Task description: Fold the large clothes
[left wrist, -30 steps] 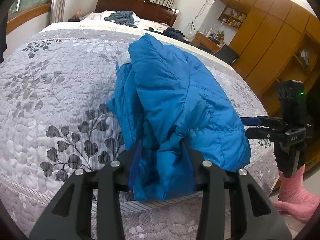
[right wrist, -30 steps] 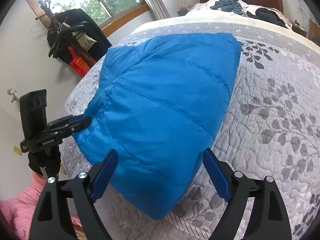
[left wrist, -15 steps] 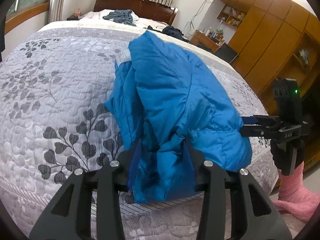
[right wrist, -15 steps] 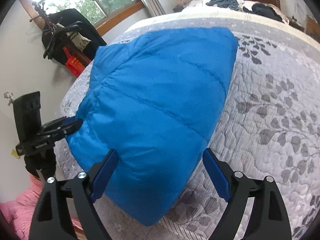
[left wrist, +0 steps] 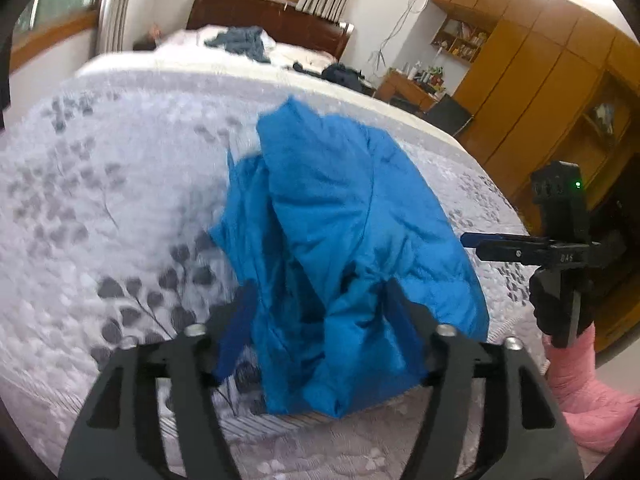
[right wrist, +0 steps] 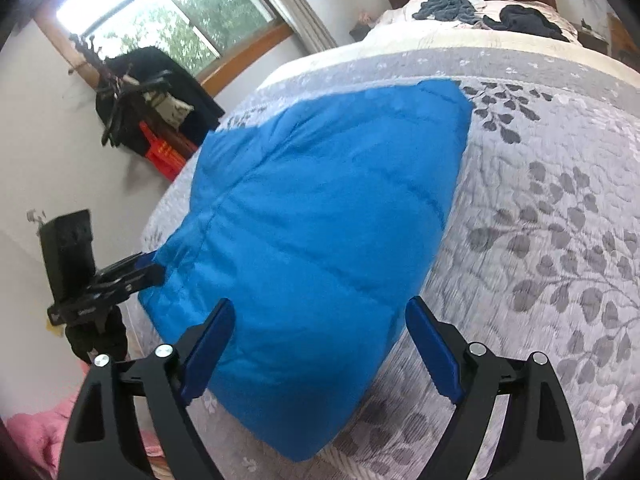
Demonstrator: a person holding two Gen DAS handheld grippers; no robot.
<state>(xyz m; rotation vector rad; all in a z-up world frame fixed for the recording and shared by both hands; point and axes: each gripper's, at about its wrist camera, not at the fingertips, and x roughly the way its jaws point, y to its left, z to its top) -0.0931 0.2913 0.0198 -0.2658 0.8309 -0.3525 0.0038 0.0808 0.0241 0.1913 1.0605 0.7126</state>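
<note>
A bedroom with a wood-framed window [right wrist: 168,20], tall orange-brown wooden wardrobes [left wrist: 540,92] and a wide bed under a grey quilted bedspread printed with dark leaves [right wrist: 560,240]; at its far headboard end lie a few dark crumpled garments [right wrist: 452,4]. The bright blue quilted puffer jacket [right wrist: 320,220] lies near the bed's near edge, its hem bunched toward the foot. From the left wrist view the left claw [left wrist: 320,312] is clenched on a gathered wad of the jacket's hem, fabric bulging out between and below the fingers. The right claw [right wrist: 320,344] is spread wide and grasps nothing; the jacket's near corner sits between its blue pads [right wrist: 208,344] without clear contact.

I judge the jacket light, puffy and springy, with a slick shell that will slide on itself and on the bedspread, so folds may creep open. It is soft with no stiffness, so it will sag wherever it is not supported. Good holds look like the stitched hem and the seam lines, where the fabric is thinner and a pinch bites several layers; a pinch on the padded panels would likely slip. No containers show within reach, only open shelves in the wardrobes, their contents too small to tell
</note>
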